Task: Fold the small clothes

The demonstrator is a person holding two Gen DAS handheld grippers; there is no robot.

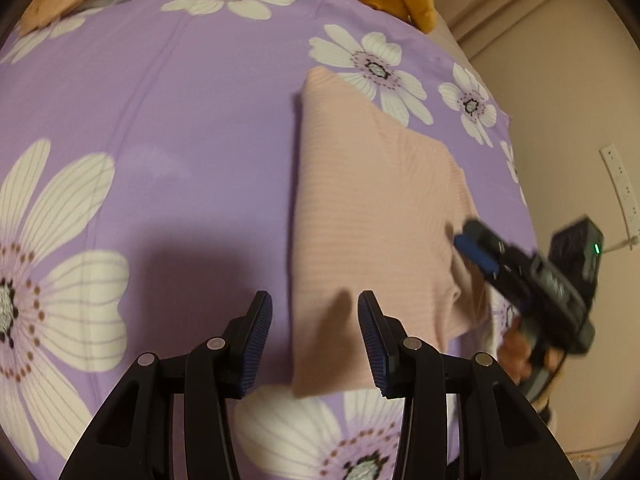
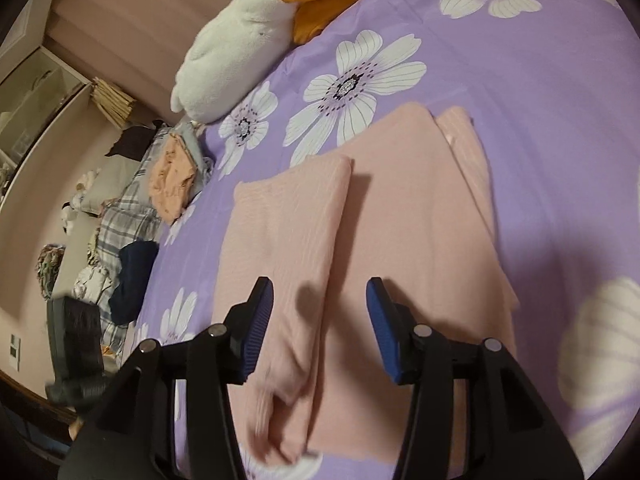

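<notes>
A folded pink garment lies on a bed's purple floral sheet, as the left tongs and right tongs hover above it, both parted and holding nothing

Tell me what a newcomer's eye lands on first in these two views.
The pink garment, partly folded, lies on the purple flowered bedsheet, in front of both open grippers, the left gripper and right gripper. Beyond it, a white plush toy rests at the sheet's far edge.
</notes>
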